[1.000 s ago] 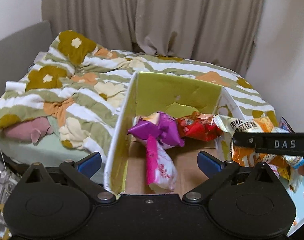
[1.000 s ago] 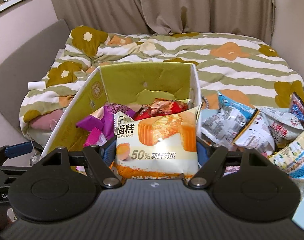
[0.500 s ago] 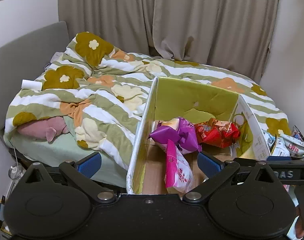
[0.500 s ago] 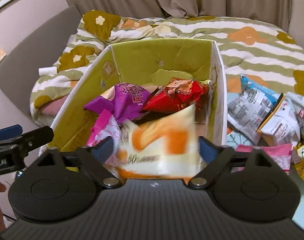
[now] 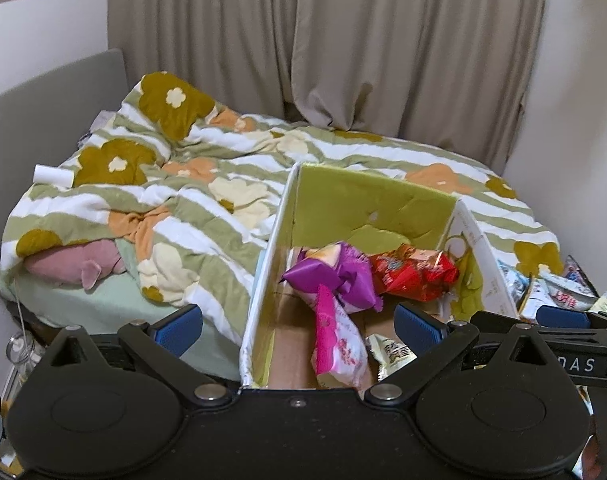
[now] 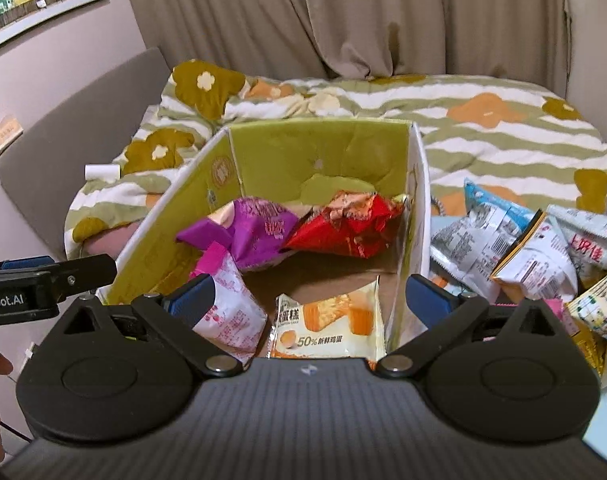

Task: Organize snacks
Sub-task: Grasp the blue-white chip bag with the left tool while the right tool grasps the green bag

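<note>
A cardboard box with green inner walls stands open on the bed, seen also in the left wrist view. Inside lie a purple pack, a red pack, a pink pack and a chiffon cake pack flat on the floor at the near end. My right gripper hangs open above the cake pack, touching nothing. My left gripper is open too, straddling the box's near left corner with nothing gripped. From the left, the cake pack peeks out beside the pink pack.
A heap of loose snack bags lies on the bed right of the box. A striped flower quilt covers the bed, with curtains behind. A grey headboard and wall stand left. One of the left gripper's fingers reaches in beside the box's left wall.
The right gripper has spread its jaws and let go of the cake pack, which dropped onto the box floor. The left gripper has stayed open and hardly shifted.
</note>
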`<state>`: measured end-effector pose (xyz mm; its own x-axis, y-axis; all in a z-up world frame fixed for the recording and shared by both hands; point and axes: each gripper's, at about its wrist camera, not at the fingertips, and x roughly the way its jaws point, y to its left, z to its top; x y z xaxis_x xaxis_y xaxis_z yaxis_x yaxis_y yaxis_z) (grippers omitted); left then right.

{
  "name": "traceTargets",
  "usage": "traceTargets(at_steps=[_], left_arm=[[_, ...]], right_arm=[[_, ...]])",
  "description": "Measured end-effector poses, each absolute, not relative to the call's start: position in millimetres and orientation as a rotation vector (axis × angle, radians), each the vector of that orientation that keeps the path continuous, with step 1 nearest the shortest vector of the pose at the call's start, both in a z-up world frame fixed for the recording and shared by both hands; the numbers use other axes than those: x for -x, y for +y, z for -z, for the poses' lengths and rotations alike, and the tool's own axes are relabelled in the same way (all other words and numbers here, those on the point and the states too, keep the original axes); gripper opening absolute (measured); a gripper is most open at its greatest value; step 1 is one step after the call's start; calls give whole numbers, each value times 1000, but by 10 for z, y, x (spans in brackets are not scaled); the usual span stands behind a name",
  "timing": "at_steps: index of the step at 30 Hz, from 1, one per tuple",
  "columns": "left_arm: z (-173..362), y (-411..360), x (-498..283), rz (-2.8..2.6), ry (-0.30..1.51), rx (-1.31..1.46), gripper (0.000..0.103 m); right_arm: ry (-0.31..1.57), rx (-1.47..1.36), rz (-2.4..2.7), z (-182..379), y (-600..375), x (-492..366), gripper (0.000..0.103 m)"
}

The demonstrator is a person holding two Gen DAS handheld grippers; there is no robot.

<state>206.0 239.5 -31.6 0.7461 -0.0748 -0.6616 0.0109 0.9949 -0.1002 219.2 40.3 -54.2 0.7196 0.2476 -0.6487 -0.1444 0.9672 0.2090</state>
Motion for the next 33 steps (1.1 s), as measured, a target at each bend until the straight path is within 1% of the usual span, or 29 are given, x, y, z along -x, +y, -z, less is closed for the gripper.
traceTargets(at_steps=[8, 15, 21, 28, 33], left_arm=[[237, 2266, -1982, 129, 687, 104, 103], [171, 1910, -1986, 193, 678, 100, 103], [152, 1300, -1974, 237, 673, 87, 103], [219, 414, -2001, 291, 732, 104, 103], [314, -205, -2031, 316, 775, 118, 103]], right_arm=[[688, -169, -131, 385, 194, -1920, 103], [647, -204, -33, 252, -276, -1685, 103], [609, -223, 28, 170, -884, -1500, 103], [620, -200, 72, 146, -1801, -1383, 103], [642, -163, 71, 228, -2453, -1368, 103]])
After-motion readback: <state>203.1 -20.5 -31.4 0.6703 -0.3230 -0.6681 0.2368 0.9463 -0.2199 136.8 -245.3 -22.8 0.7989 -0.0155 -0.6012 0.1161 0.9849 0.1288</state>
